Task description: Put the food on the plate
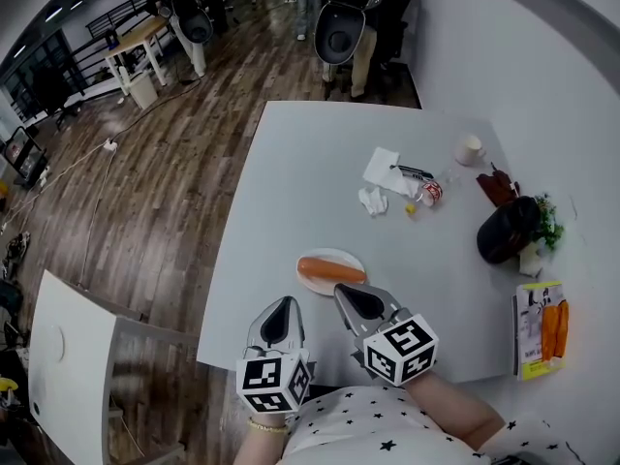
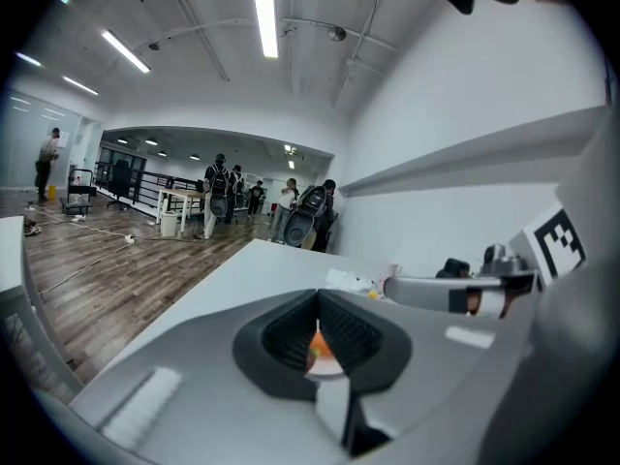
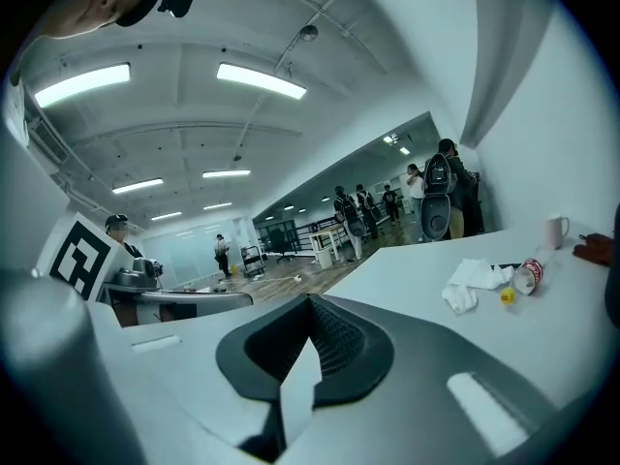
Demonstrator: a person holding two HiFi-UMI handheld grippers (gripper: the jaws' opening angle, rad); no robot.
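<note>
An orange-red sausage (image 1: pixel 331 269) lies on a small white plate (image 1: pixel 329 253) near the front of the grey table (image 1: pixel 310 163). My right gripper (image 1: pixel 345 294) is shut and empty, its tip just short of the plate's near edge. To its left my left gripper (image 1: pixel 282 305) is also shut with nothing in it, pointing at the plate. In the left gripper view the closed jaws (image 2: pixel 318 298) leave a thin slit that shows a bit of the sausage (image 2: pixel 317 345). The right gripper view shows its pads (image 3: pixel 310 303) pressed together, empty.
Farther back lie a folded napkin (image 1: pixel 383 168), a crumpled tissue (image 1: pixel 373 201), a small can (image 1: pixel 430 193) and a cup (image 1: pixel 470 149). A black bag (image 1: pixel 504 229) and a packet of carrots (image 1: pixel 542 329) sit at the right edge. People stand beyond the table.
</note>
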